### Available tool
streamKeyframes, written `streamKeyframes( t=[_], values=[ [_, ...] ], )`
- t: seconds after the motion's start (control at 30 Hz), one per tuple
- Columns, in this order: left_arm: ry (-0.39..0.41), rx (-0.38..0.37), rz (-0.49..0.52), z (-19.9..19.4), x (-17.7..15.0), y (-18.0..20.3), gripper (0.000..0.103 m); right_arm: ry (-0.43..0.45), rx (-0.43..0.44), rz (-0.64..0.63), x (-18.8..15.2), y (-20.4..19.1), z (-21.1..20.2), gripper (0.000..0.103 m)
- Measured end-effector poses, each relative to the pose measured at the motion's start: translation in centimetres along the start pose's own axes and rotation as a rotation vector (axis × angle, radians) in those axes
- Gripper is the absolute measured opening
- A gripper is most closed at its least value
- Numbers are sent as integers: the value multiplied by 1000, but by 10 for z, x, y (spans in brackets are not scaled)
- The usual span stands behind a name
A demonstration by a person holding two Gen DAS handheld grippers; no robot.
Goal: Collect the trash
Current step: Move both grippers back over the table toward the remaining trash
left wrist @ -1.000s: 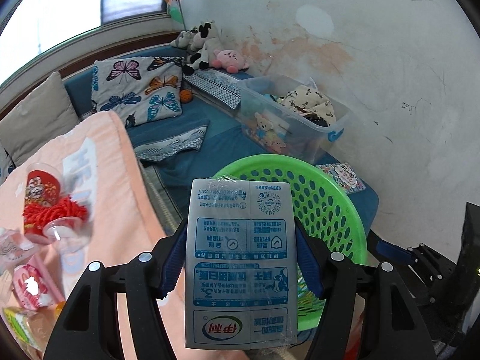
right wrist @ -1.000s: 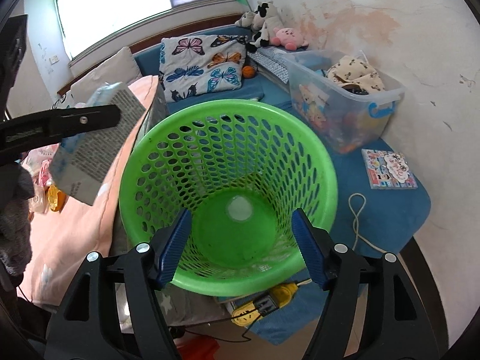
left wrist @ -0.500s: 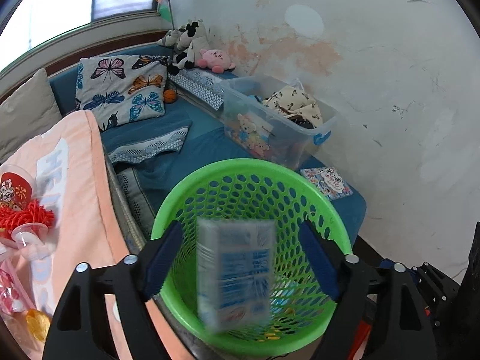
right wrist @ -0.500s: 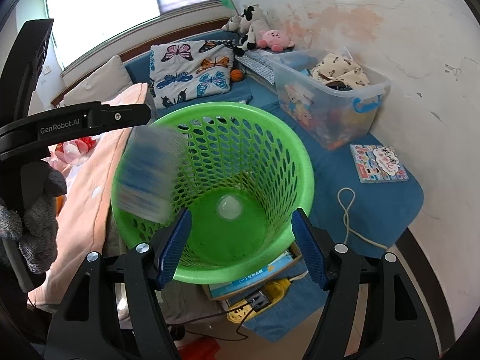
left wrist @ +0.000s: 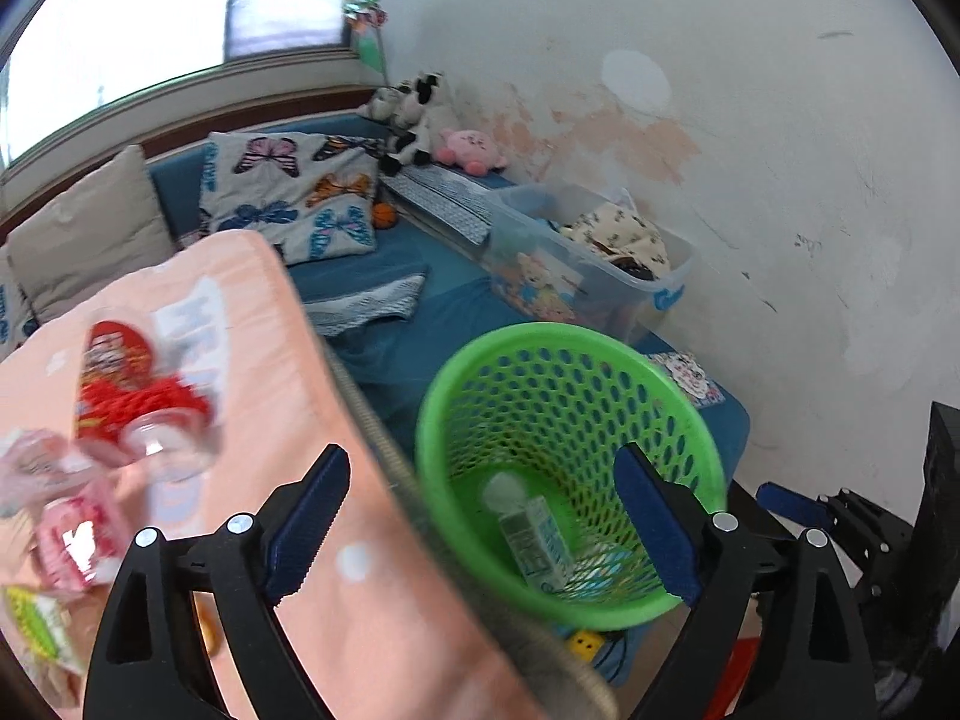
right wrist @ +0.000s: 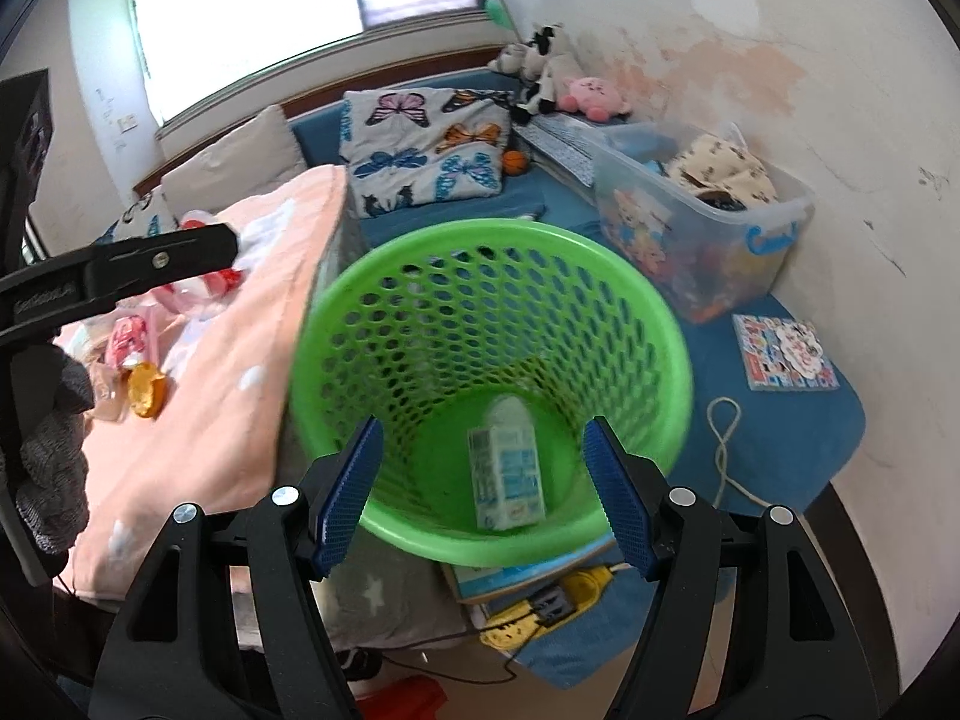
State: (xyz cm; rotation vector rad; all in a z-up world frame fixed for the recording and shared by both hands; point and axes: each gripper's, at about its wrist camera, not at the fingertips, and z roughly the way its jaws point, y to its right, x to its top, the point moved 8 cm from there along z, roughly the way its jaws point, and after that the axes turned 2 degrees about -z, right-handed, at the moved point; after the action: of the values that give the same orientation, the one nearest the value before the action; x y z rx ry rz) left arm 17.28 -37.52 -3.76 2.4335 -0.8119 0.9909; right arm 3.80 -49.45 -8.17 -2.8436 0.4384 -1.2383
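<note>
Bright daylight pours from the window [right wrist: 252, 6] far beyond each tool, blown out to white. Fisheye curving bends the walls, with black vignette at the corners. Motion blur smears the left view's trash [left wrist: 120, 420] left of its tool.

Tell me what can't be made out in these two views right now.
- Trash on the pink blanket: motion-blurred in the left wrist view; partly behind the left claw in the right wrist view.
- Milk carton print: too small.
- Green basket base: hidden by its own wall.
- Box under the basket: mostly covered.
</note>
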Motion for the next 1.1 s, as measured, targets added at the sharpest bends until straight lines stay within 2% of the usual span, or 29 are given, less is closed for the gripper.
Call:
streamKeyframes(
  t=[0.27,0.6,0.77,1.0,1.1],
  values=[
    [18,94,-24,-42,-22,-60,87,-2,70,-63,9,-50,10,71],
    [30,196,-110,-94,-52,-135,87,-5,164,-181,17,-125,19,71],
    [14,280,-178,-115,-78,-185,77,-6,209,-226,22,-158,24,71],
    [-7,398,-229,-138,-117,-244,77,-12,256,-298,23,-202,28,71],
    [-33,425,-264,-143,-139,-269,77,-15,267,-327,23,-218,30,71]
  ],
)
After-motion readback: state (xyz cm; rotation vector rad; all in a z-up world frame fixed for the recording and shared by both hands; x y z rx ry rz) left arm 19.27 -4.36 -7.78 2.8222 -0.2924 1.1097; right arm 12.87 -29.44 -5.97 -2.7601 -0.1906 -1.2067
